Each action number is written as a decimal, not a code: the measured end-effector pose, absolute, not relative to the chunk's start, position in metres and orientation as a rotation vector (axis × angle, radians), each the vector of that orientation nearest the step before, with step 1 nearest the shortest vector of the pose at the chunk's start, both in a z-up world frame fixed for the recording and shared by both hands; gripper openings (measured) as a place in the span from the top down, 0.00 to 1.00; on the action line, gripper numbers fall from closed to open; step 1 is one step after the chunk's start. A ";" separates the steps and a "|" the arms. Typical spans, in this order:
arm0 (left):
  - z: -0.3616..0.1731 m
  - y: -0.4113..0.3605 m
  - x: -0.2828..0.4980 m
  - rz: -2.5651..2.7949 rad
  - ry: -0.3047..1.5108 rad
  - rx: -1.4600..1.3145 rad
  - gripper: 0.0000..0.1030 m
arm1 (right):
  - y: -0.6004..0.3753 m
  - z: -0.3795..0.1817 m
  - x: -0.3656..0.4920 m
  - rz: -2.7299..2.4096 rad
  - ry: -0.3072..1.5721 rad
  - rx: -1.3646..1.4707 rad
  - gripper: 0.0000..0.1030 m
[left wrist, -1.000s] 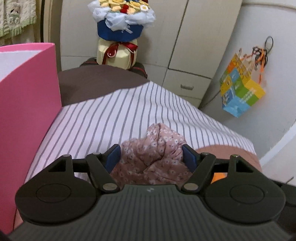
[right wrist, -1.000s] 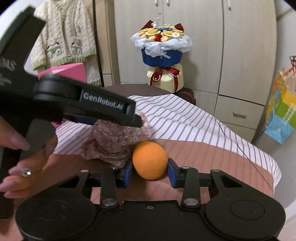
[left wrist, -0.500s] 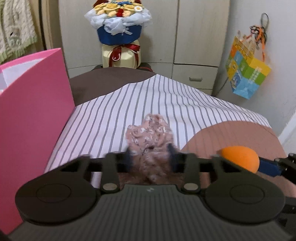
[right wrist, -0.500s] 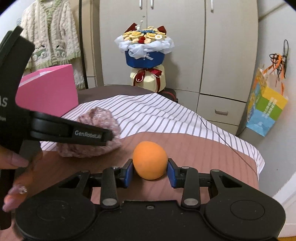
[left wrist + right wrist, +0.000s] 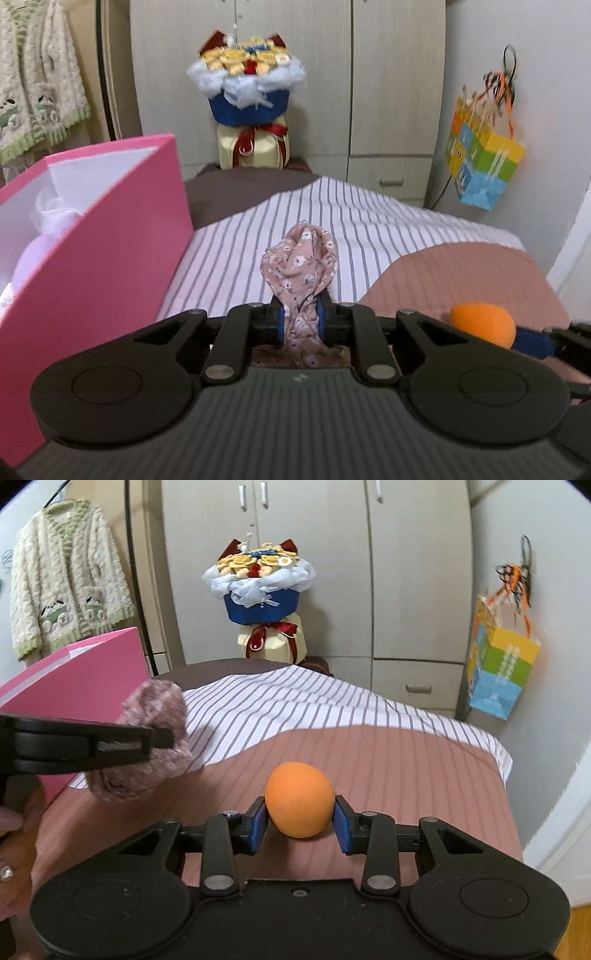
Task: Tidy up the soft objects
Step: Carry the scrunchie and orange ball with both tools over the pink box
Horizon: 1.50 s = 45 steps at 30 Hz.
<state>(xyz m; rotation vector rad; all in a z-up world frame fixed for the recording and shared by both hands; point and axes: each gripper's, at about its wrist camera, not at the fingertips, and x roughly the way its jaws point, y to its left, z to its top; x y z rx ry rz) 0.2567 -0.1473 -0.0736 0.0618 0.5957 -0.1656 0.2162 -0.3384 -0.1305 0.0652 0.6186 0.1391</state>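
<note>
So my left tool [image 5: 301, 320] is squeezing the crumpled pink flowery cloth [image 5: 301, 266] tight, and the cloth is lifted up over the striped bed sheet [image 5: 369, 221]. My right tool [image 5: 298, 822] is pinching the soft round orange ball [image 5: 299, 799] just above the brown blanket [image 5: 406, 760]. Beside me, the open pink box [image 5: 110, 240] already has something soft and pale purple inside. I think both things must go in the box next; neither is in yet.

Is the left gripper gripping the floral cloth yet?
Touching. In the left wrist view the left gripper has both blue pads pinching the floral cloth.
</note>
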 end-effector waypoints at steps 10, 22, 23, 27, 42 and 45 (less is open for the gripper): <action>-0.064 -0.116 0.203 -0.249 0.557 0.053 0.86 | -0.336 -0.131 0.167 0.092 0.585 0.151 0.59; -0.070 -0.096 0.144 -0.359 0.576 0.057 0.86 | -0.319 -0.137 0.113 0.122 0.550 0.157 0.59; -0.069 -0.095 0.142 -0.364 0.582 0.057 0.86 | -0.317 -0.135 0.109 0.127 0.551 0.149 0.59; -0.063 -0.088 0.131 -0.414 0.595 0.070 0.86 | -0.311 -0.126 0.091 0.140 0.532 0.128 0.59; -0.041 -0.039 0.083 -0.444 0.598 0.059 0.86 | -0.276 -0.100 0.067 0.366 0.642 0.162 0.59; -0.037 -0.026 0.078 -0.440 0.607 0.050 0.86 | -0.266 -0.096 0.064 0.400 0.651 0.140 0.59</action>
